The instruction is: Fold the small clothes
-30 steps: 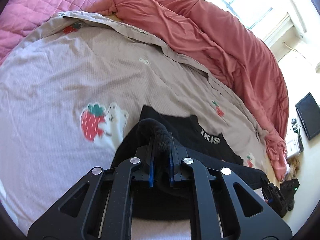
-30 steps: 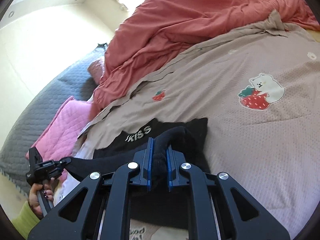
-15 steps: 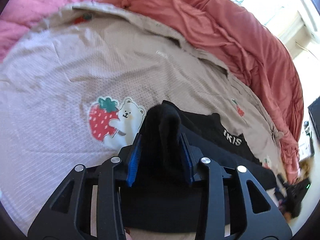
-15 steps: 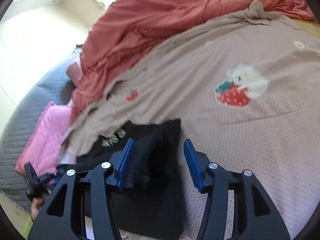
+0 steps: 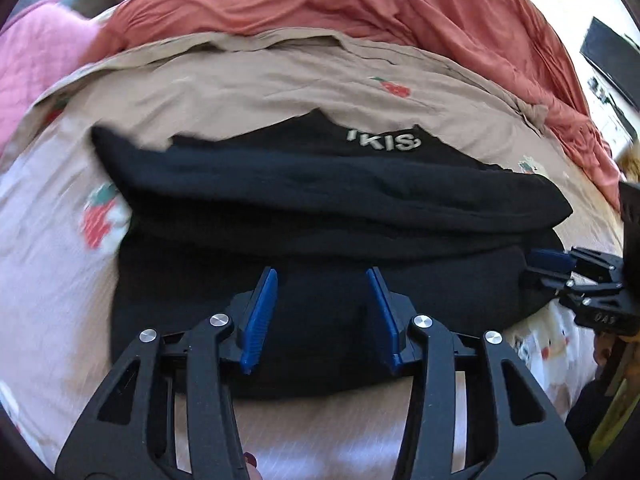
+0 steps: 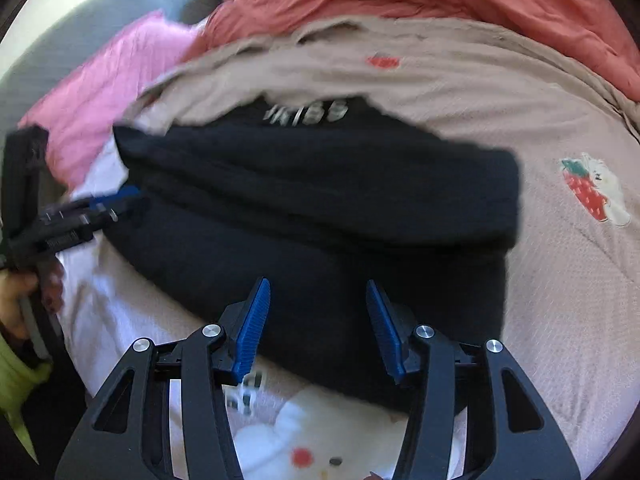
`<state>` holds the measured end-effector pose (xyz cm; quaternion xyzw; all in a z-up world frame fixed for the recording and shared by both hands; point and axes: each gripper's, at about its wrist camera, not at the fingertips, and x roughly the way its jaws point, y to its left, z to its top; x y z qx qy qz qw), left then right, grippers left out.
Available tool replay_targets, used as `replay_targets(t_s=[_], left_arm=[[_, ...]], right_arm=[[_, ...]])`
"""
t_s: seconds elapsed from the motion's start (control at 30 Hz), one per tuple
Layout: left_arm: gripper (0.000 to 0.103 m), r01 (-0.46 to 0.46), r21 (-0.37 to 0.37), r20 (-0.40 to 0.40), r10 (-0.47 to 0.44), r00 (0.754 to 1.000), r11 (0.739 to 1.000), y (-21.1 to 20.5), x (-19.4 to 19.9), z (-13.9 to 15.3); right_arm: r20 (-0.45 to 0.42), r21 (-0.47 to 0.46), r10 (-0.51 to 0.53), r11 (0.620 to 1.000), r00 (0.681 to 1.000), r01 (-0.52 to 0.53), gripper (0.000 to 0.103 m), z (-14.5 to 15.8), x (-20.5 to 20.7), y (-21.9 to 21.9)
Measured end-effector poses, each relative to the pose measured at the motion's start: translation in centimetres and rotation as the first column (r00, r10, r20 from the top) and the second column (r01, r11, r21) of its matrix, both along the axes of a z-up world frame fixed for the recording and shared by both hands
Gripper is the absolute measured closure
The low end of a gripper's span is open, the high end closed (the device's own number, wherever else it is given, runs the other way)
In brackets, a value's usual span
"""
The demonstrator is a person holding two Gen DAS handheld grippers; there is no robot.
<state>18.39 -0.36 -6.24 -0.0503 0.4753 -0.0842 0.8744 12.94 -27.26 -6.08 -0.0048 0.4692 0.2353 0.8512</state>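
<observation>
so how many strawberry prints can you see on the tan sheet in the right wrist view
2: a small one beyond the black garment, and a strawberry-with-bear right of it. Others may hide under the garment.

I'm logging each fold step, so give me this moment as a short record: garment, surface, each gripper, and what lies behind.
garment: black top, lying folded over on itself, white lettering near its far edge
surface: beige sheet with strawberry-and-bear prints
left gripper: jaws opening, pads clear of the cloth, nothing held
right gripper: open above the top's near edge, nothing held
behind: rumpled red blanket, pink quilt to one side
fold state: one fold laid down, both grippers let go
</observation>
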Motion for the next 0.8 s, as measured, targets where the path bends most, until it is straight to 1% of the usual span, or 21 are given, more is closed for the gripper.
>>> replay_targets(t_s=[0.07,0.17,0.2,0.23,0.33,0.43,0.5,0.6,0.67,0.8], left_arm=[[0.065,0.020,0.014,-0.003,-0.020,1.000,1.000,-1.2,1.6,-0.2],[0.065,0.040,0.009,0.004,-0.040,0.999,0.999,-2.2,4.3,-0.1],[0.065,0.040,0.010,0.009,-0.041,0.999,0.999,-2.4,5.5,0.1],[0.065,0.034,0.010,0.015,-0.035,0.999,0.999,-2.5,5.9,0.4],[0.060,0.000,-0.020,0.047,0.001,0.999,1.000,-2.2,8.2,1.7],[0.056,-0.035,-0.011,0.084,0.036,0.996,0.999,-1.8,9.5,3.2],[0.056,-0.052,-0.022,0.095,0.054,0.994,0.998,-1.4,9.5,3.8],[0.054,-0.045,-0.039,0.092,0.049,0.995,0.998,-1.3,8.4,3.8],[0.052,-0.040,-0.030,0.079,0.043,0.996,0.999,-1.2,7.0,3.2],[0.048,-0.057,-0.060,0.028,0.059,0.998,0.997,-0.4,3.9,0.9]], right_arm=[[0.022,0.019,-0.049,0.999,0.999,0.049,0.050,0.2,0.7,-1.1],[0.007,0.073,-0.116,0.991,0.993,0.116,0.049,0.1,1.3,-2.6],[0.006,0.105,-0.141,0.985,0.990,0.139,0.046,0.1,1.5,-3.3],[0.011,0.129,-0.160,0.979,0.987,0.157,0.045,0.3,1.5,-3.8],[0.028,0.189,-0.195,0.964,0.980,0.187,0.044,1.1,1.7,-4.8],[0.041,0.221,-0.197,0.958,0.980,0.183,0.044,1.6,1.8,-5.1],[0.047,0.213,-0.184,0.962,0.982,0.170,0.044,1.7,1.8,-4.8],[0.056,0.180,-0.144,0.975,0.988,0.132,0.044,1.7,1.9,-3.8],[0.057,0.156,-0.123,0.981,0.991,0.113,0.044,1.4,1.9,-3.1],[0.046,0.107,-0.099,0.990,0.994,0.093,0.044,0.5,2.0,-2.1]])
